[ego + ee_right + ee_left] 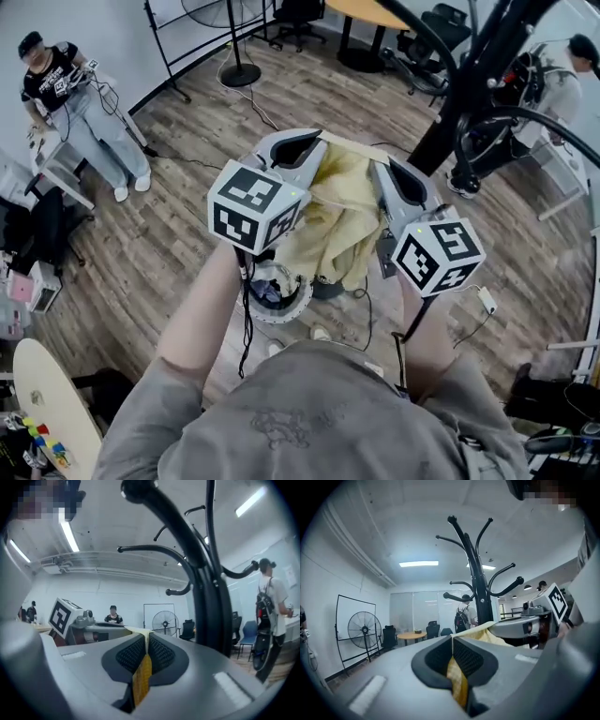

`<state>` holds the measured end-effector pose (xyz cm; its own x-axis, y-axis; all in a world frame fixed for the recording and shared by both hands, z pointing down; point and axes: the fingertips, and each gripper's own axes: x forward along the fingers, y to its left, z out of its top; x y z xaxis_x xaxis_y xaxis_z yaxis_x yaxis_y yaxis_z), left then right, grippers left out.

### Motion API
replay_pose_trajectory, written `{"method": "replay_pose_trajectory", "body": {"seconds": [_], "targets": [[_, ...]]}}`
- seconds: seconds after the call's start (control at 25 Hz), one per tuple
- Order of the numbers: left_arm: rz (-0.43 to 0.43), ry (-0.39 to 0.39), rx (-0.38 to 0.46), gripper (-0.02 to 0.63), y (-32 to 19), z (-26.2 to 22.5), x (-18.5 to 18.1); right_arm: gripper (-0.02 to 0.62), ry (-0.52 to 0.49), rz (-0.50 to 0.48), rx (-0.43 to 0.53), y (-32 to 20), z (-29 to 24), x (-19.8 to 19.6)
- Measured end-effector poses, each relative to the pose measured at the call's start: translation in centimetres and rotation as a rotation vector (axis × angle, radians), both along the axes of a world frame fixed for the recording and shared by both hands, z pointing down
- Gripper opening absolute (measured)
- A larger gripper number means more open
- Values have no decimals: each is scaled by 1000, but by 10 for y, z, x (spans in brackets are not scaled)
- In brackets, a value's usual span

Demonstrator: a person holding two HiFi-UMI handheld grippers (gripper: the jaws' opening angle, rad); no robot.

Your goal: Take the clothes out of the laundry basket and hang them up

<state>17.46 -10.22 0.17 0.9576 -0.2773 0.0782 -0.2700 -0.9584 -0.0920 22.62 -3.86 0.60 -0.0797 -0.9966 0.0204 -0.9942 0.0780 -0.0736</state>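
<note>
Left gripper, right gripper, cloth, half-hidden basket

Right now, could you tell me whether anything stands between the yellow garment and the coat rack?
Nothing visible does. The left gripper and right gripper are shut on the garment; the rack stands just ahead, with only open air between.

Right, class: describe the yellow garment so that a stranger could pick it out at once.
Find the black coat stand at the head view's upper right. Left of it, the left gripper and right gripper sit side by side. The garment hangs between them, pinched by both: the only pale yellow, crumpled cloth.
</note>
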Motion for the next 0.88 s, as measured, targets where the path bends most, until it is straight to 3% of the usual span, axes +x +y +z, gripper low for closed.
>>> {"method": "replay_pose_trajectory", "body": {"seconds": [0.16, 0.28, 0.4, 0.88], "targets": [[83, -74, 23, 5, -1, 14, 47, 37, 36, 141, -18, 5, 16, 40], [120, -114, 1, 5, -2, 33, 68, 37, 4, 163, -58, 9, 38, 54], [130, -101, -60, 5, -11, 43, 77, 37, -1, 154, -77, 6, 49, 55], [-14, -112, -64, 5, -102, 61, 67, 41, 76, 108, -120, -61, 80, 21]]}}
